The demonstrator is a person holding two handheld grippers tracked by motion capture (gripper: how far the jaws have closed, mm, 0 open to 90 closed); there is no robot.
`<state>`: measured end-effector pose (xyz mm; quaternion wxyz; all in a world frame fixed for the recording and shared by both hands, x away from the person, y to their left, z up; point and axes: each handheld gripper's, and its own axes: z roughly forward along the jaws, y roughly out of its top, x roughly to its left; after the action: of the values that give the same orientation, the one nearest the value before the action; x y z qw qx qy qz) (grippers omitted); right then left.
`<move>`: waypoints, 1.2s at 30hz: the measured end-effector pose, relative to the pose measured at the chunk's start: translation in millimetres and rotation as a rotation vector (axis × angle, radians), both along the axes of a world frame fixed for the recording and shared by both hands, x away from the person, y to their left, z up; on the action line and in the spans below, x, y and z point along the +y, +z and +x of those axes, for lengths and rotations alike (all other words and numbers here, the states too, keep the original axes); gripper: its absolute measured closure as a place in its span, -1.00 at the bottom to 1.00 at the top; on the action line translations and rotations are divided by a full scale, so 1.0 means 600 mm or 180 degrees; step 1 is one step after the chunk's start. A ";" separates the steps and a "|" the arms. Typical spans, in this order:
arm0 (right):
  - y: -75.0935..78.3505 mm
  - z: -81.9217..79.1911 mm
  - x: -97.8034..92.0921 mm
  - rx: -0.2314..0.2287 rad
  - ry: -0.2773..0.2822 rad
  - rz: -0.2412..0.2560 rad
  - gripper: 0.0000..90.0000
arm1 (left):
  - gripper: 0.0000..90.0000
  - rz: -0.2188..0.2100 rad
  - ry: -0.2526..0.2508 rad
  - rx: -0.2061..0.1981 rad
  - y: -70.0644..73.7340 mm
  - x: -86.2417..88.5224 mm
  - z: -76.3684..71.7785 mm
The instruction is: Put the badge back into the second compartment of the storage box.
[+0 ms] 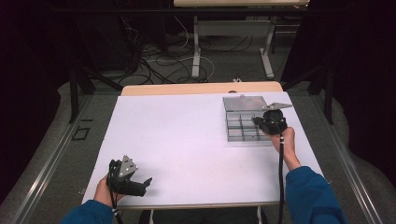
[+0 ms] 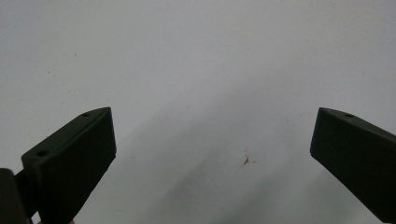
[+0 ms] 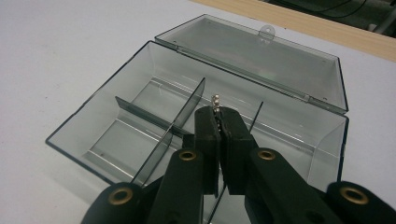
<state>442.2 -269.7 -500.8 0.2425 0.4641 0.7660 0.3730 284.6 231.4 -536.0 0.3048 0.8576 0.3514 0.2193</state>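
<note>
A clear grey compartment box (image 1: 235,135) lies open at the table's far right, its lid (image 3: 261,60) folded flat behind it. Thin dividers (image 3: 154,119) split the box (image 3: 84,126) into several cells, which look bare. My right gripper (image 1: 258,121) hovers over the box's right side. In the right gripper view it (image 3: 218,114) is shut on a small silvery metal piece (image 3: 215,100) that pokes out above the fingertips. My left gripper (image 1: 147,182) rests near the front left edge. In the left gripper view it (image 2: 212,140) stands open with nothing but white table between the jaws.
A white sheet (image 1: 187,140) covers the table, with a wooden strip (image 1: 201,88) bare along the far edge. Beyond it, cables (image 1: 159,65) lie on the floor by another table's legs (image 1: 196,51). A tiny brown mark (image 2: 246,161) sits on the sheet.
</note>
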 end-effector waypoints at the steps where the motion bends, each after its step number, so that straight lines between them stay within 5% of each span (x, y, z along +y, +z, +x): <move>1: -0.002 0.003 -0.001 -0.0007 0.0006 -0.0005 0.94 | -0.99 -0.0001 -0.0001 0.0000 0.000 0.000 0.000; 36: -0.044 0.045 -0.006 0.0162 -0.0135 0.0005 0.93 | -0.99 -0.0014 -0.0021 -0.0002 -0.001 -0.001 0.000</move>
<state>468.9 -273.1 -527.5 0.2304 0.4898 0.7616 0.3564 284.8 230.8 -536.4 0.3075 0.8580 0.3489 0.2178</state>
